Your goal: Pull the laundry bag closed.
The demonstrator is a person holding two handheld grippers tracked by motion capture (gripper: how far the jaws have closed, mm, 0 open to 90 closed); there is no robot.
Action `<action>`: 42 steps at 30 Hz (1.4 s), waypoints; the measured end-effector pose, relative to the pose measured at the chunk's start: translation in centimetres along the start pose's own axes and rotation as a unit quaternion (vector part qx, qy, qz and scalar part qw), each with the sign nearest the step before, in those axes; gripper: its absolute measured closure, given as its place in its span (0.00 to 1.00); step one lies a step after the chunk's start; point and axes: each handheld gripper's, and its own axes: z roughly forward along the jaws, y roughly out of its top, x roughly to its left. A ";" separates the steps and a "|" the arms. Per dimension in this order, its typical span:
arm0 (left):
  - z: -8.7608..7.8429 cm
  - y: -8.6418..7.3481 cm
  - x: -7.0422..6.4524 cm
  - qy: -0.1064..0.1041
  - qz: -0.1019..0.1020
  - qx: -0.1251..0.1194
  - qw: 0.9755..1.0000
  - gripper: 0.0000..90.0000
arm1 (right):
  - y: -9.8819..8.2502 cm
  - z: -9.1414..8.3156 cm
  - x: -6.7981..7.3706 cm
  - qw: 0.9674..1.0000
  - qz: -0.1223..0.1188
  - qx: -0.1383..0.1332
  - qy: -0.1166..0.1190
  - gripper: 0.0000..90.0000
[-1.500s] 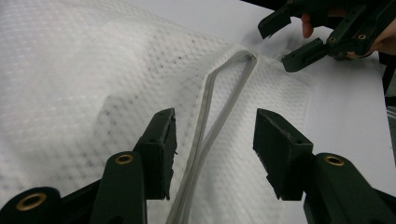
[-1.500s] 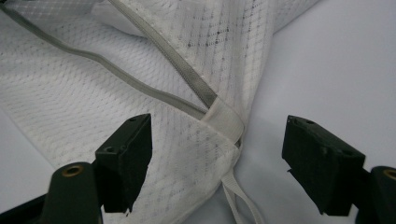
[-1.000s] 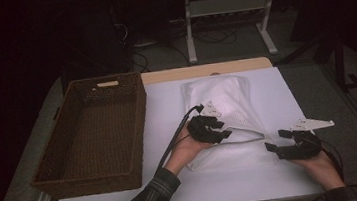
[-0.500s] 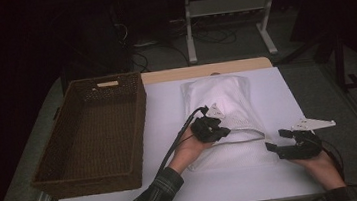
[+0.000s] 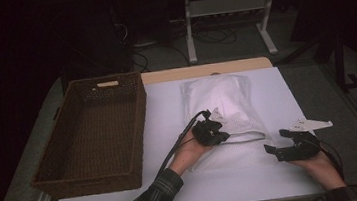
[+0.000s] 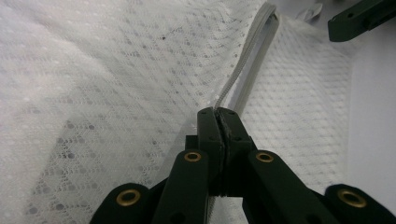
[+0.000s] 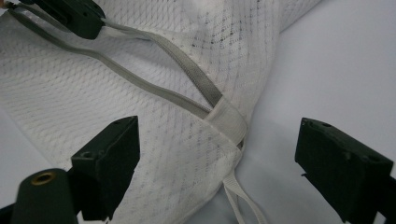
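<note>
- Mesh bag [image 5: 222,106]: lies flat on the white table [image 5: 169,126], right of the wicker basket [image 5: 94,134].
- Left tool [image 5: 213,127]: jaws pressed together, pinching the bag's zipper [image 6: 243,70] at the bag's near end.
- Right tool [image 5: 277,142]: jaws spread, holding nothing, just beside the bag's near right corner, aimed at the zipper's end tab [image 7: 229,116].

White mesh zippered bag [image 5: 220,107], partly unzipped, flat mid-table beside wicker basket [image 5: 94,134].
</note>
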 end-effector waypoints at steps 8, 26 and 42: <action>1.1 -0.5 0.1 0.000 0.002 0.021 1.000 0.99 | 0.0 -0.1 -0.1 1.000 0.004 0.000 -0.004 0.15; -1.2 -1.2 0.1 -0.055 -0.037 -0.022 0.998 0.50 | 0.0 -0.1 -0.1 1.000 0.003 -0.003 0.002 0.15; -5.8 -3.9 -1.4 -0.019 -0.039 -0.049 0.998 0.37 | 0.6 0.0 0.5 1.000 -0.010 -0.008 0.018 0.15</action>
